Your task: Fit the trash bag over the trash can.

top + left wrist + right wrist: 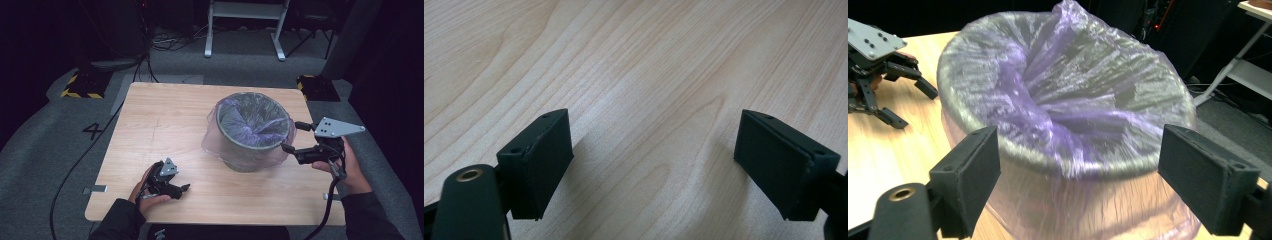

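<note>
Bin [252, 132] with purple liner [1068, 95] stands right of desk [165, 115] centre. Right gripper [295, 137] just beside its right rim, jaws spread, nothing pinched. Left gripper [181, 189] near the desk's near edge, jaws spread over bare wood, well apart from the bin.

Grey bin [250, 150], translucent purple liner [260, 125], pale woodgrain table [160, 120]

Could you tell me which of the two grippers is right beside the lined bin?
The right gripper: its open jaws face the bin, while the left gripper rests apart on the table.
</note>
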The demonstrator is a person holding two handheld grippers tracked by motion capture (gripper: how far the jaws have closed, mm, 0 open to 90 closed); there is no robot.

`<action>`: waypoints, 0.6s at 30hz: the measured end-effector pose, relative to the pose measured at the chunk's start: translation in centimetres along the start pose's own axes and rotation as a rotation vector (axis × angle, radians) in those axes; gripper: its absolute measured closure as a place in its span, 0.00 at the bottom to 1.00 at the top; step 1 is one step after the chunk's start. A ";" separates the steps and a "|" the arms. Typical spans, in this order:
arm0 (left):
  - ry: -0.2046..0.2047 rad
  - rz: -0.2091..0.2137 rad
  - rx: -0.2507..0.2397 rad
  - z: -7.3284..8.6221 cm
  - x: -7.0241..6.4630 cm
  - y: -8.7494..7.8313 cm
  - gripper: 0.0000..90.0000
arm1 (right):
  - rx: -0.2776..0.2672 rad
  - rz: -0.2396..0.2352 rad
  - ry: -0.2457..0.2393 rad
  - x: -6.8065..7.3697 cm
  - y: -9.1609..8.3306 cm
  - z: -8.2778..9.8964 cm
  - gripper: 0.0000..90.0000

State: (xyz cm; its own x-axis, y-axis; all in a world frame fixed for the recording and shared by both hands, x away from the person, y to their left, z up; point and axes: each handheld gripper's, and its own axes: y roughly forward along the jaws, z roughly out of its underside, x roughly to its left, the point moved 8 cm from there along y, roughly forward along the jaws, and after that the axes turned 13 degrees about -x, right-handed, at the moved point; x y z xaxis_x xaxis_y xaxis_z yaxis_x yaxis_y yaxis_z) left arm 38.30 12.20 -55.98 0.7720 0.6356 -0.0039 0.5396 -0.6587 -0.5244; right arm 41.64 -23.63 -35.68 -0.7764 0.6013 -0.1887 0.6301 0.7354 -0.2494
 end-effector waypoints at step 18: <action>-0.001 -0.001 0.000 0.0 0.0 0.0 0.17 | 0.071 0.003 0.019 0.6 -0.4 4.1 0.19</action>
State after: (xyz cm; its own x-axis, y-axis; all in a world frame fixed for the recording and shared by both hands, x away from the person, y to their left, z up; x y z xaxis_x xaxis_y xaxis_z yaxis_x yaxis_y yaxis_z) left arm 38.28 12.21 -55.98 0.7710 0.6368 -0.0036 0.5408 -0.6578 -0.5242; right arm 40.83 -24.84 -39.59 -0.7737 0.6099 -0.1714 0.6295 0.7101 -0.3154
